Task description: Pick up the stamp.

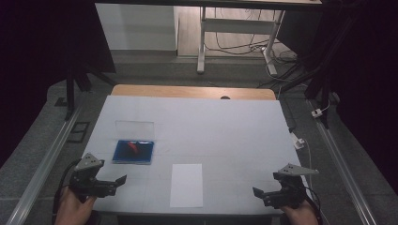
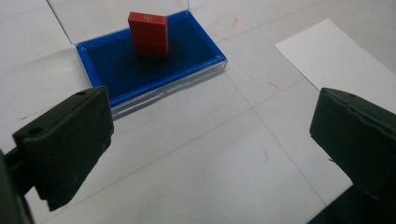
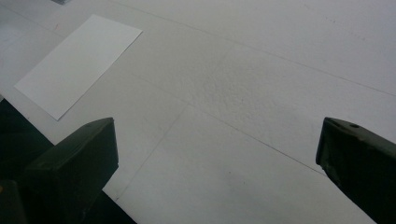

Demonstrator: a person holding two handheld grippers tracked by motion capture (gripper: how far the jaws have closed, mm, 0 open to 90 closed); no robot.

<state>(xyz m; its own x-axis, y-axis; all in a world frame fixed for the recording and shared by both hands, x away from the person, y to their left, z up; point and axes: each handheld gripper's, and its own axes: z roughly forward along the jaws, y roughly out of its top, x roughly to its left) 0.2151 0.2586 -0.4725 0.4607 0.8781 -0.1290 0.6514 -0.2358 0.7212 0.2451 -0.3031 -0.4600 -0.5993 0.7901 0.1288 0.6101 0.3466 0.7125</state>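
Reaching for the upright red block (image 2: 148,33) in the blue tray (image 2: 105,70), advance the left gripper (image 2: 210,140) straight with jaws apart, while the right gripper (image 3: 217,163) waits, also spread.

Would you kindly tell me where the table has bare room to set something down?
The whole right half of the table, from the white sheet across to the right gripper, is bare, as is the far strip. It is crowded front-left: blue tray, red block, left gripper.

Red block (image 1: 132,147) in blue tray (image 1: 123,158); white sheet (image 1: 187,185) near; grippers apart.
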